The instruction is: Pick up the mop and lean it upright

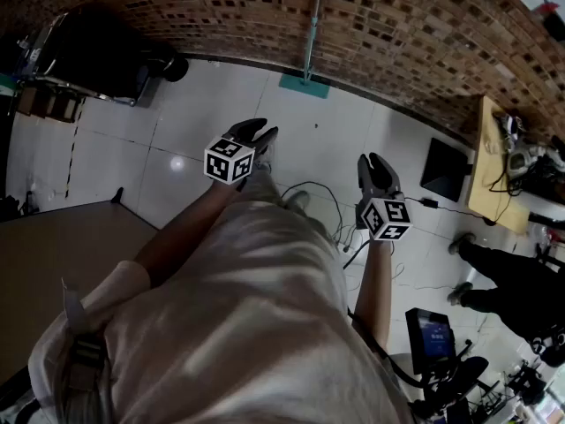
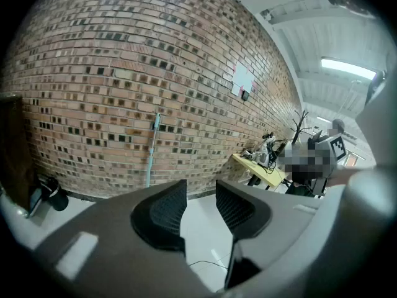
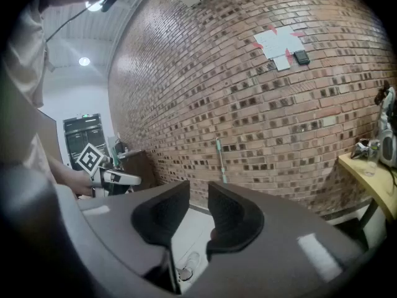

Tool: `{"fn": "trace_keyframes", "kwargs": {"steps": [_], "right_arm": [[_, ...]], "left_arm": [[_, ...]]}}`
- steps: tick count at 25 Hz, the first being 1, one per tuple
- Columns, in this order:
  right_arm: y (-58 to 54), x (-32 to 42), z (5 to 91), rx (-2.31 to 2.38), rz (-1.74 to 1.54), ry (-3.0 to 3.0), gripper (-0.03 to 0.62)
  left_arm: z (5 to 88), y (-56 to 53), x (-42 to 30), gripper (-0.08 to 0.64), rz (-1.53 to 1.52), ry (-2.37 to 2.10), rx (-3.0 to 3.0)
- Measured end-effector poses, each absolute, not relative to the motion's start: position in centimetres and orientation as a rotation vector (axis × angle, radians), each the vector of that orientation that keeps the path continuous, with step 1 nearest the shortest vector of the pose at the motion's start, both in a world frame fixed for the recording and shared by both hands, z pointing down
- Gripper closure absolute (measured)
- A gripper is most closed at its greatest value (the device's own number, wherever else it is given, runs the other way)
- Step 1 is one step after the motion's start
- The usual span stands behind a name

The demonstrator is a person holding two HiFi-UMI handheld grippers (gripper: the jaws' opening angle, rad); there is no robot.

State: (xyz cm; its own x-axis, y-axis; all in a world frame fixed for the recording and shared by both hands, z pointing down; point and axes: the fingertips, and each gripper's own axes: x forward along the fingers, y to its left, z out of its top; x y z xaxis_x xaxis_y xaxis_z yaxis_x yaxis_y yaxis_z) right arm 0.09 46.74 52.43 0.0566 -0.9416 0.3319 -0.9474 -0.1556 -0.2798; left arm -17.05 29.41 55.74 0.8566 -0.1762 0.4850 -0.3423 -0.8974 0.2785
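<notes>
a glossy white tiled floor (image 1: pixel 115 148) is bounded on the far side by a rough brick wall (image 1: pixel 221 16). the mop (image 1: pixel 311 34), a slim teal pole on a flat rectangular head, is leaned upright against that wall. the left gripper (image 1: pixel 261 129) is held with jaws apart and the right gripper (image 1: pixel 373 159) with jaws narrowly apart; nothing is clamped.

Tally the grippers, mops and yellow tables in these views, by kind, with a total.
Grippers: 2, the left gripper and the right gripper
Mop: 1, leaning on the brick wall
Yellow table: 1
Total: 4
</notes>
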Motion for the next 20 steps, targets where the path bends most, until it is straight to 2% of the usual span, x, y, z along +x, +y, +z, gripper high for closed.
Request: {"fn": "trace_keyframes", "kwargs": {"steps": [20], "right_arm": [[36.4, 2.8, 51.8, 2.331, 0.707, -1.953, 0.505]], "left_arm": [[55.0, 16.9, -12.9, 0.394, 0.628, -0.315, 2.710]]}}
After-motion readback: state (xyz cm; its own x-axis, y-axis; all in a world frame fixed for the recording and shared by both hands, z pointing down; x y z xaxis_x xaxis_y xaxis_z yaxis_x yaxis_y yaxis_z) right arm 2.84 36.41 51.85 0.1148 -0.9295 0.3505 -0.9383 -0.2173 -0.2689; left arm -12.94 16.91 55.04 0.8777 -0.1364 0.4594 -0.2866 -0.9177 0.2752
